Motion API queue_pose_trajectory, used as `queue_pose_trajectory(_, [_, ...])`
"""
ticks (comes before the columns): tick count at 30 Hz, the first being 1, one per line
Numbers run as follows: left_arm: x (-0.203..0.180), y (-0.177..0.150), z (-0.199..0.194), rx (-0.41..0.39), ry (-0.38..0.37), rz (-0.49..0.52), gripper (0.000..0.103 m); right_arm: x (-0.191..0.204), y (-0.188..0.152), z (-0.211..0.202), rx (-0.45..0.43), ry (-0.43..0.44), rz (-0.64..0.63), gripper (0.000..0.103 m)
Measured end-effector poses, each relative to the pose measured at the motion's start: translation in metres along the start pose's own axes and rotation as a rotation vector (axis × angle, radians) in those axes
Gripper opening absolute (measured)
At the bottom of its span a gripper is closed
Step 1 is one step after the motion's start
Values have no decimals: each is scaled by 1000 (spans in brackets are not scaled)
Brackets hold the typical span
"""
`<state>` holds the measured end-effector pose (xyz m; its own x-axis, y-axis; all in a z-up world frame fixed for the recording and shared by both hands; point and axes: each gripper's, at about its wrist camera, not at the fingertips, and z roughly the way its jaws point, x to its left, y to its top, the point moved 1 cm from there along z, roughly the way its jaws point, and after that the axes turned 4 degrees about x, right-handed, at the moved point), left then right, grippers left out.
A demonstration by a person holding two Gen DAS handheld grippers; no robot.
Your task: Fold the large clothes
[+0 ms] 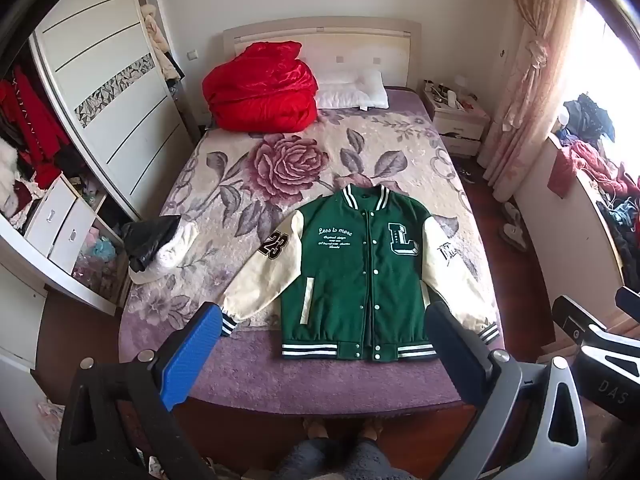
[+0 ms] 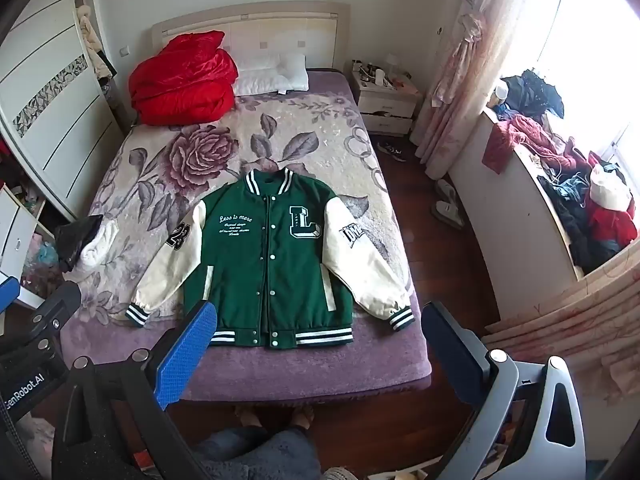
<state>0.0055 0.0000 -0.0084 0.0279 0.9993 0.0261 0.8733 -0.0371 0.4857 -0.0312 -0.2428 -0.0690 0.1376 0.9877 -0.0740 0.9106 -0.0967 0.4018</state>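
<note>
Jacket (image 1: 360, 280) hem lies near bed (image 1: 248, 364) foot edge, sleeves spread.

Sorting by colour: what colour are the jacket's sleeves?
Cream sleeves, striped cuffs; clearest in the right wrist view.

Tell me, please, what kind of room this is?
Most likely a home bedroom. A bed with a headboard holds a pillow and a folded red quilt; a wardrobe stands on one side and a bedside cabinet on the other.
</note>
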Motion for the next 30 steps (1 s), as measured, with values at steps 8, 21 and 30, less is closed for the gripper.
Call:
queue_pose_trajectory(8, [-3,2,1,-7,-4,6,103,0,-1,-3,-13,23,8,103])
queue_pose_trajectory(21, [4,5,-12,-25,3,0,103,3,2,-8,-11,27,5,103])
queue_pose_trajectory(30, [0,8,-16,-36,-9,-3,103,1,6,-14,-19,24,2,103])
